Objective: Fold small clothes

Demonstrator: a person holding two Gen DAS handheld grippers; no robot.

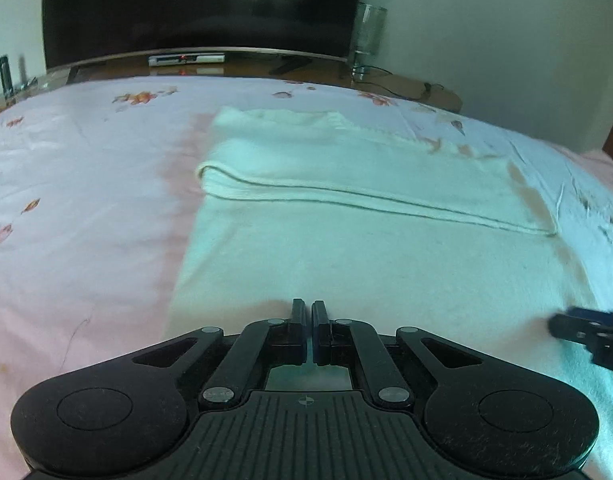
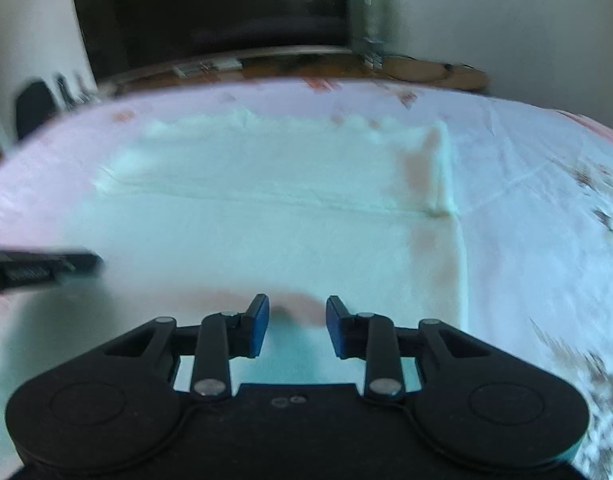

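A white cloth (image 1: 366, 256) lies flat on the bed; its far part is folded over, with the folded edge (image 1: 346, 196) running across the cloth. My left gripper (image 1: 308, 308) hovers at the cloth's near edge with its jaws shut, and I see nothing between them. The right gripper (image 1: 586, 332) enters that view from the right, low over the cloth. In the right wrist view the cloth (image 2: 266, 232) is blurred. There my right gripper (image 2: 297, 312) stands open just above the cloth's near part, nothing between its pads. My left gripper (image 2: 46, 266) shows at the left.
The bed has a pink and white floral sheet (image 1: 86, 160). Beyond its far edge stands a wooden TV stand (image 1: 246, 66) with a dark television (image 1: 202, 4), a small white box (image 1: 186, 59) and a tall glass (image 1: 368, 36). Cables lie at its right end.
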